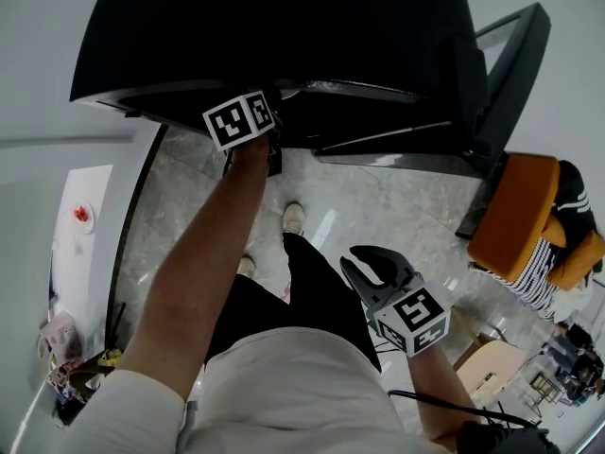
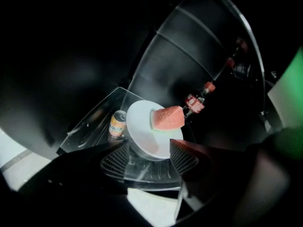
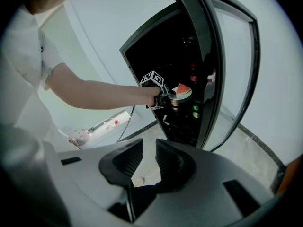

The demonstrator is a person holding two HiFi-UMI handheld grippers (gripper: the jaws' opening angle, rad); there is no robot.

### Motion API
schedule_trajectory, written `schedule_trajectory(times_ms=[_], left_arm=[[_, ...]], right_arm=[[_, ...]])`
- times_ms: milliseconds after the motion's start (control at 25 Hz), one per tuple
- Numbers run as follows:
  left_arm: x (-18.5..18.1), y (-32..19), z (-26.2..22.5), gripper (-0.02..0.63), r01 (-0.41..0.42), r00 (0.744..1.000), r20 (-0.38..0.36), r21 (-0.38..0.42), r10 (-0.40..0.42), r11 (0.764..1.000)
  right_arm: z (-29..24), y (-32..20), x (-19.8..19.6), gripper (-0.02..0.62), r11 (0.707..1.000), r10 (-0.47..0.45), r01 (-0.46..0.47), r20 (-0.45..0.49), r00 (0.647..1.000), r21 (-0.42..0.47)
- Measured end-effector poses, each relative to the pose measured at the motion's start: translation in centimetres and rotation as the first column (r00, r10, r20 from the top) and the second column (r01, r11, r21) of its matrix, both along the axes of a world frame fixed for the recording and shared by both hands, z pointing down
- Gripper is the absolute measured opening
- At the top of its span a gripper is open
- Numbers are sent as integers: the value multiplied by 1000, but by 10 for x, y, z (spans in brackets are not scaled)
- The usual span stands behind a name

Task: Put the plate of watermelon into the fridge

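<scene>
The white plate point(image 2: 142, 129) carries a wedge of watermelon point(image 2: 167, 118) and rests on a glass shelf point(image 2: 90, 126) inside the dark fridge point(image 1: 284, 36). My left gripper point(image 2: 149, 157) is open, one jaw on each side of the plate's near edge, and the pads do not press on it. In the right gripper view the left gripper point(image 3: 163, 94) reaches into the fridge beside the plate point(image 3: 182, 93). Its marker cube point(image 1: 241, 119) shows at the fridge opening in the head view. My right gripper point(image 1: 373, 268) point(image 3: 149, 157) hangs low by the person's hip, with a narrow gap between its jaws and nothing in it.
An orange drink can point(image 2: 117, 123) stands on the shelf left of the plate and a red-labelled bottle point(image 2: 196, 100) behind it. The fridge door point(image 3: 222, 56) stands open at the right. An orange chair point(image 1: 515, 216) is further right, a white counter point(image 1: 80, 244) at the left.
</scene>
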State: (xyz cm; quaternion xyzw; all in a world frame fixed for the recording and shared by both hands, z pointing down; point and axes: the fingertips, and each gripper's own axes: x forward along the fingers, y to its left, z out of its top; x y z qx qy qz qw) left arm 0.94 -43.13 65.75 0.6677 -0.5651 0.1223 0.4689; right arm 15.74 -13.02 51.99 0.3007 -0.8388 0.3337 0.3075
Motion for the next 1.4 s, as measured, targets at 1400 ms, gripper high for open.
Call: schedule_trajectory(times_ms=[1400], left_arm=[[-83, 380, -221, 12, -620, 748, -54, 301, 662, 725]], right_arm=[[-91, 132, -142, 75, 963, 14, -15, 6, 1000, 269]])
